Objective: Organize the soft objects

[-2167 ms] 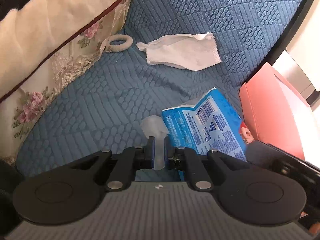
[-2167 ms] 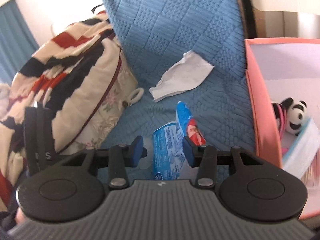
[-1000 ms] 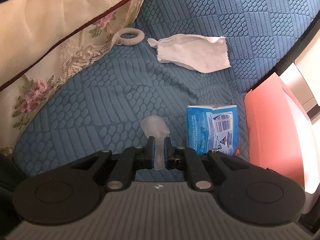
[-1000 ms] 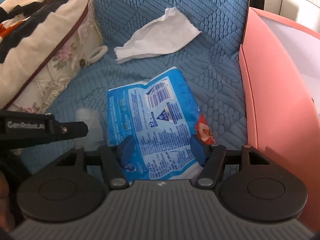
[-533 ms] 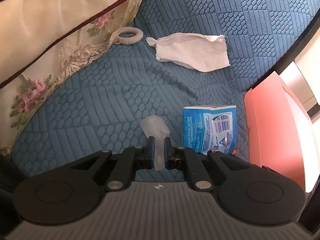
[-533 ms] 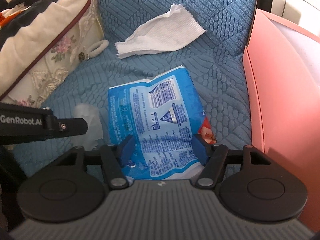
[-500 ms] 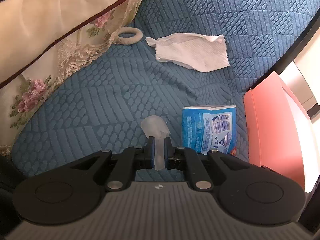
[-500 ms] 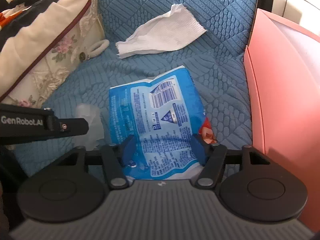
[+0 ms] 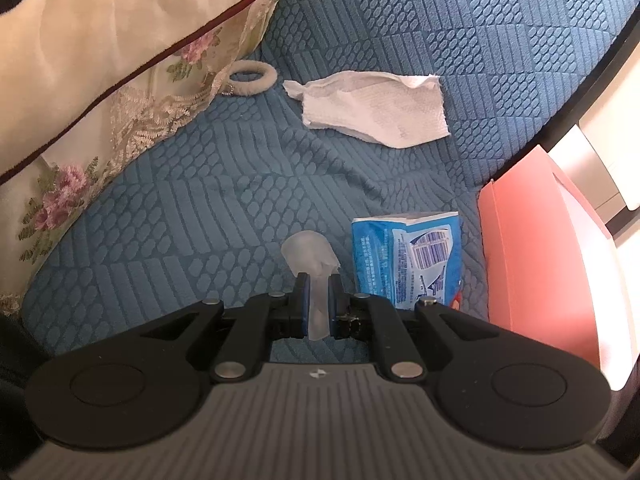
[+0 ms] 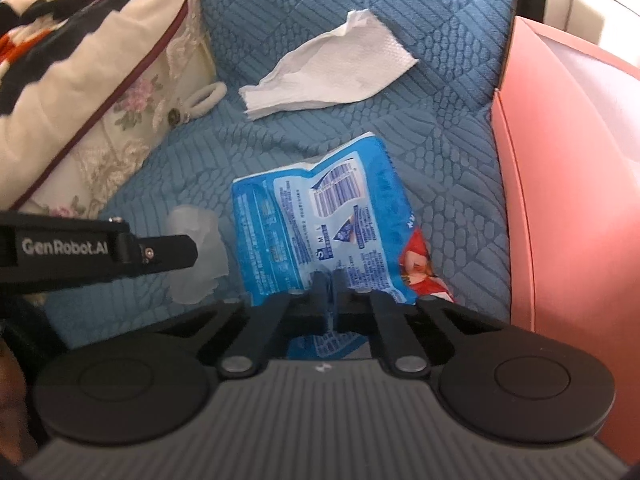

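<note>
1. At the left edge of the blue quilted seat cushion (image 9: 248, 184) leans a floral pillow (image 9: 120, 92). A white hair tie (image 9: 252, 77) lies against the pillow's foot.
2. The left tool (image 9: 318, 298) is clamped on a small translucent plastic wrap (image 9: 310, 252), which sticks up and forward out of the closed jaws. In the right wrist view this tool (image 10: 188, 254) reaches in from the left, just beside the packet.
3. A crumpled white tissue (image 10: 328, 68) lies loose toward the back of the cushion, well apart from both tools.
4. The blue packet (image 10: 320, 224) lies near the cushion's front edge, right of centre. Its long axis runs away from the right tool (image 10: 329, 280) toward the back of the seat.
5. The right tool has closed on the packet's near edge, and the film is pinched between the jaws.
6. The pink box (image 10: 560, 184) stands against the cushion's right edge, just beside the packet.
7. The right hand is the nearer to the box, so the packet likely needs only a lift and a short carry rightward. Gripped at one end, the packet will probably droop.
</note>
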`<state>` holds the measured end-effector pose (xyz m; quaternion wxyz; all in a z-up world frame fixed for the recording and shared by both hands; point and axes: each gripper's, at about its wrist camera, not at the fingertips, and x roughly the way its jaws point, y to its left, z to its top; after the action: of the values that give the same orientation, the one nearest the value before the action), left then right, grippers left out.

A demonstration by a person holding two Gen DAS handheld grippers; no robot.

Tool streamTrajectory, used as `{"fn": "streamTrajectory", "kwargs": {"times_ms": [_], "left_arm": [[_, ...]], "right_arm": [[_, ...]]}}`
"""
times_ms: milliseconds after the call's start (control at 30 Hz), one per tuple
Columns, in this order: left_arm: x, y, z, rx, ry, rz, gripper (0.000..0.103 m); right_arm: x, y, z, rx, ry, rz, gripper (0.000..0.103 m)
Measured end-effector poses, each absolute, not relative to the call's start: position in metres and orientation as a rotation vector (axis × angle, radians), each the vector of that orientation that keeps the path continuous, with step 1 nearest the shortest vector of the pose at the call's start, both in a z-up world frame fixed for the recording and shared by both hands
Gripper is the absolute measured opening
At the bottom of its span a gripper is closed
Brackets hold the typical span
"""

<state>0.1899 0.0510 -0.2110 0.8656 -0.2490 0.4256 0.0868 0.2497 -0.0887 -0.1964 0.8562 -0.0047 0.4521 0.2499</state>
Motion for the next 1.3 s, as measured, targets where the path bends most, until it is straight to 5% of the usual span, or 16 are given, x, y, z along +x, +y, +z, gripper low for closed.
{"fn": "streamTrajectory", "kwargs": {"times_ms": [833, 900, 967, 1033, 1300], "left_arm": [[0.187, 0.053, -0.206, -0.518, 0.858, 0.182, 0.011], [0.187, 0.054, -0.206, -0.521, 0.858, 0.187, 0.011], [0.188, 0.055, -0.205, -0.523, 0.857, 0.192, 0.011], [0.188, 0.056, -0.205, -0.525, 0.856, 0.2, 0.011], [0.189, 0.057, -0.205, -0.532, 0.858, 0.199, 0.011]], "right_arm": [[0.242, -0.125, -0.165, 0.101, 0.831, 0.516, 0.006], [0.241, -0.122, -0.164, 0.073, 0.821, 0.528, 0.011], [0.237, -0.116, -0.165, 0.018, 0.811, 0.541, 0.05], [0.234, -0.111, -0.167, -0.005, 0.807, 0.552, 0.063], [0.233, -0.095, -0.184, -0.113, 0.86, 0.548, 0.07]]}}
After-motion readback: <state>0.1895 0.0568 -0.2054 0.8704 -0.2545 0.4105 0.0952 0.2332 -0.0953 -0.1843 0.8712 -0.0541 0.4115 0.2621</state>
